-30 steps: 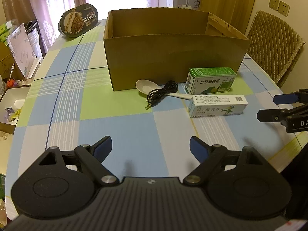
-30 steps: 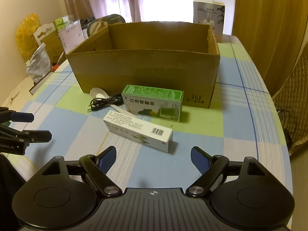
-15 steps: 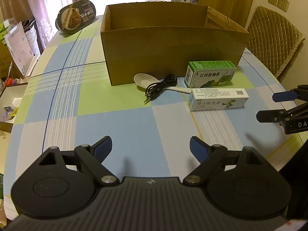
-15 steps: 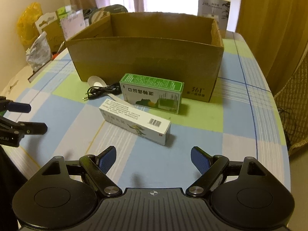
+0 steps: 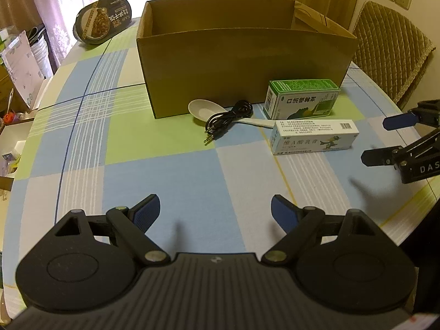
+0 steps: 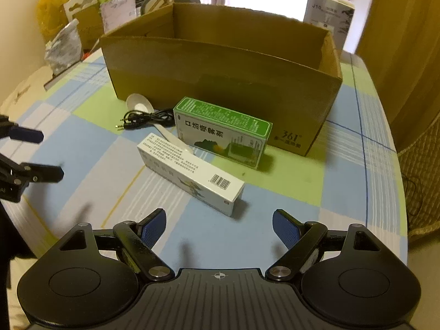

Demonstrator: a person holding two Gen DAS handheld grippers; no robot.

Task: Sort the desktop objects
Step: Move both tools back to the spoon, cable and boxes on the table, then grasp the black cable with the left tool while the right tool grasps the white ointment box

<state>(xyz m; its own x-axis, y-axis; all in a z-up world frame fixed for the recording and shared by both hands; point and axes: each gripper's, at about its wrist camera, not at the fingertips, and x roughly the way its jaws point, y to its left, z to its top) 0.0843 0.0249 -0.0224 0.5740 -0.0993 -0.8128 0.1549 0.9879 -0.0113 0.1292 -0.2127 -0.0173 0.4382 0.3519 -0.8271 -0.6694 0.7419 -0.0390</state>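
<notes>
Cardboard open brown box (image 5: 242, 63) far centre; white spoon (image 5: 205, 108), black coiled audio cable (image 5: 229, 118), green carton (image 5: 301, 99), white long carton (image 5: 315, 140) before it. Left gripper (image 5: 213, 213) jaws apart, empty. Right view: white carton nearest right gripper (image 6: 218, 227), jaws spread, empty; nothing between.

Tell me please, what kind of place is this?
Probably a home dining room: a table under a checked tablecloth, a padded chair beside it, curtains at a window, and household clutter stacked alongside.
</notes>
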